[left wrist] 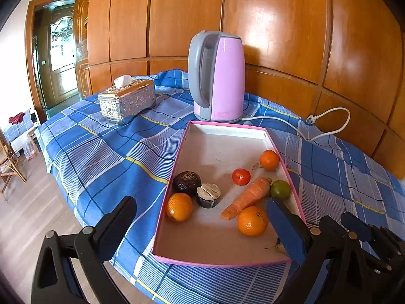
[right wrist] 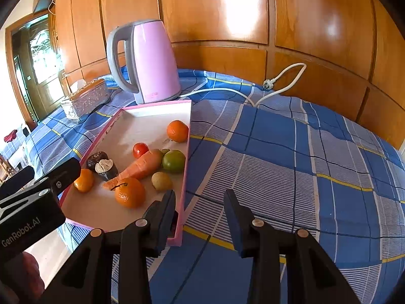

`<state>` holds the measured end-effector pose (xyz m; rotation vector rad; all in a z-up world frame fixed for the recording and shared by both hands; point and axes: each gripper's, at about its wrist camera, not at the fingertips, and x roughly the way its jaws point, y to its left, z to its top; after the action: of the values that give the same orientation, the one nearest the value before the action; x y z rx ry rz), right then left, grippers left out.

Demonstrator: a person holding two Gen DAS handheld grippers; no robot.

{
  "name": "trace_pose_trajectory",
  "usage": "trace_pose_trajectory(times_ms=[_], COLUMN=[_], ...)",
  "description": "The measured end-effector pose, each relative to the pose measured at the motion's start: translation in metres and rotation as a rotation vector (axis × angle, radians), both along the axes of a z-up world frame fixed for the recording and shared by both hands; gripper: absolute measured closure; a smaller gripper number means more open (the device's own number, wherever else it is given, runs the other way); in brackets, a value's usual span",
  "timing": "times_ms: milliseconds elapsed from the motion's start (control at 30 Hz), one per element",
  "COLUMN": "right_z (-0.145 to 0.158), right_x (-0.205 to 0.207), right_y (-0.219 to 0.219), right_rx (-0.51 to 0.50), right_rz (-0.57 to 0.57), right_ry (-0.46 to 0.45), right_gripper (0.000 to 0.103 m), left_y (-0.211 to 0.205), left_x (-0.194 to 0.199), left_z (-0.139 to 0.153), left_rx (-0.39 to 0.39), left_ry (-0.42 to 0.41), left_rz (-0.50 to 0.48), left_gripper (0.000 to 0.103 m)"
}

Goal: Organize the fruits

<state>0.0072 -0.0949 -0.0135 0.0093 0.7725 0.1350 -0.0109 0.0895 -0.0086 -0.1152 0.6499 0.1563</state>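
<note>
Pink tray (left wrist: 174, 162) holding 3 oranges (left wrist: 252, 220), carrot (left wrist: 246, 197), both grippers' jaws open, empty

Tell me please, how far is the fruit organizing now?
Looks mostly done: three oranges, e.g. the orange, plus the tomato, carrot, green fruit and kiwi lie in the pink tray. Nothing is in hand: the left hand-held gripper and right hand-held gripper are open. No loose fruit shows on the tablecloth.

Bright daylight glares off the wood panels (left wrist: 273, 20); fisheye edges bend and darken.
</note>
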Motion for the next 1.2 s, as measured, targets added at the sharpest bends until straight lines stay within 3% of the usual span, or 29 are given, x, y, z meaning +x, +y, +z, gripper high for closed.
trace_pose_trajectory(times_ms=[1200], right_z=[0.0009], right_x=[-0.0034], right_y=[0.0051], right_rx=[-0.013], right_rz=[0.021], right_ry=[-0.012], right_gripper=[0.063], left_y=[-0.0017], left_x=[-0.0015], left_z=[-0.0006], left_rx=[-0.006], left_ry=[0.01], left_rz=[0.0], left_gripper=[0.0])
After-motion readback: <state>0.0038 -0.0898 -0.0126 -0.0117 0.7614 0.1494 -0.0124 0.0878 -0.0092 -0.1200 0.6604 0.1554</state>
